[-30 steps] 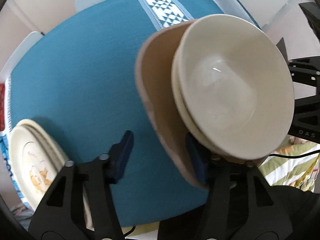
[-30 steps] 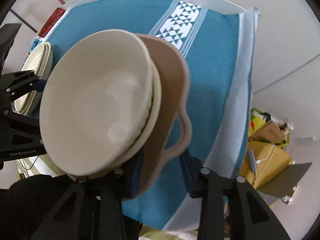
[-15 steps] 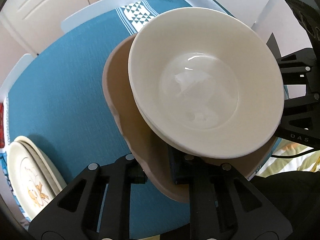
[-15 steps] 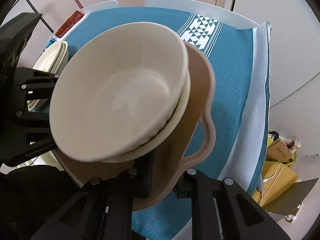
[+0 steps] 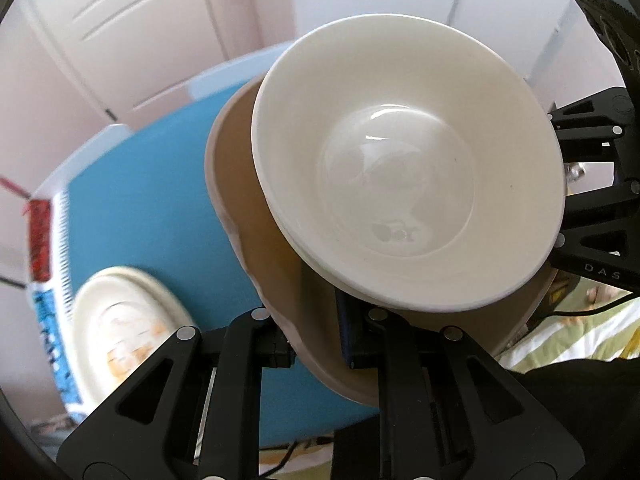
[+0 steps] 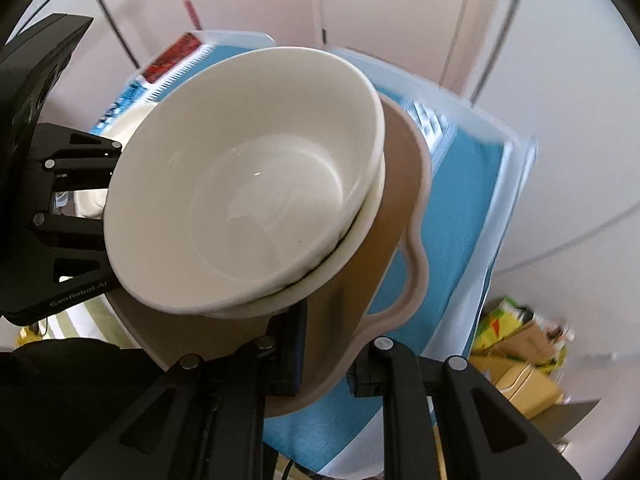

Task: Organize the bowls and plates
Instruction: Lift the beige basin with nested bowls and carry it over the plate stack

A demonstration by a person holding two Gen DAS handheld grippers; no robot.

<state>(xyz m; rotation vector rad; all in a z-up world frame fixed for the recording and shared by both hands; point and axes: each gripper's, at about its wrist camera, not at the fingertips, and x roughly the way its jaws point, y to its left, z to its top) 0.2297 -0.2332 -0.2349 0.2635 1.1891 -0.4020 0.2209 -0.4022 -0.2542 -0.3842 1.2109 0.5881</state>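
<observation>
A tan tray with handles (image 5: pixel 256 236) carries two nested cream bowls (image 5: pixel 404 184) and is held in the air over the blue table. My left gripper (image 5: pixel 316 344) is shut on the tray's left rim. My right gripper (image 6: pixel 326 356) is shut on the tray's right rim (image 6: pixel 400 248) beside its handle, with the bowls (image 6: pixel 240 184) just ahead. A stack of cream plates with an orange picture (image 5: pixel 124 320) lies on the table at lower left in the left wrist view; the bowls hide most of it in the right wrist view.
The table has a blue cloth (image 5: pixel 148 200) with a white border (image 6: pixel 492 208). White doors (image 5: pixel 132 24) stand behind it. A red and blue patterned item (image 5: pixel 40 236) lies at the table's far left edge. Bags and a box (image 6: pixel 524 356) sit on the floor right of the table.
Both grippers have lifted the tray with the bowls up and away from the table and tilted upward; the doors now show behind. The left gripper closed on the rim a second ago.
</observation>
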